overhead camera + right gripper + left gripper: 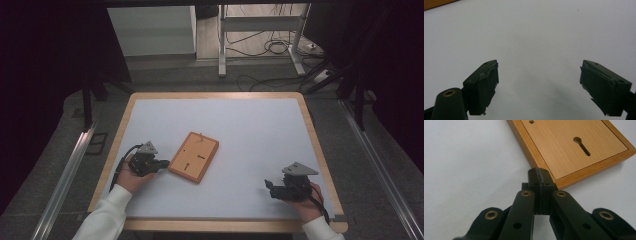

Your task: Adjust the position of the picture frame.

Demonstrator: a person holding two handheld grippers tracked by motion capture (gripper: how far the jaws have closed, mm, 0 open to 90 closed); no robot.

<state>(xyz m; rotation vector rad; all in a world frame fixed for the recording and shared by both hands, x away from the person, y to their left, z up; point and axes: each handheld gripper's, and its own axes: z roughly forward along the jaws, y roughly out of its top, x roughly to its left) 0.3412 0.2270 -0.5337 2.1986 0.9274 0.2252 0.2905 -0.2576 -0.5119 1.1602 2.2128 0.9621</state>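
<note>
A person in white sleeves is sitting at a wood-edged table [125,118] topped with a pale grey mat, holding a pair of black two-jaw tongs in each hand. A flat rectangular orange-brown wooden board [194,156], with a raised rim, a small round hole and dark keyhole-shaped slots in its lighter face, is lying turned at an angle on the mat, left of the table's centre. The left tongs [161,163] are resting low at the near left of the table, their tips pointing toward the board's near-left edge; in the left gripper view the left tongs [539,173] are standing fully closed, jaw pressed flat against jaw with nothing between them, their tips sitting just beside the board's [574,150] rim, and whether they are touching the wood is hard to tell. The right tongs [270,187] are lying near the table's front right corner, well apart from the board, with a grey three-cornered plate on top and a cable trailing back past the wrist. In the right gripper view the right tongs [539,87] are spread wide, holding nothing, with bare mat between the jaws and a sliver of wood showing at the upper left corner.
</note>
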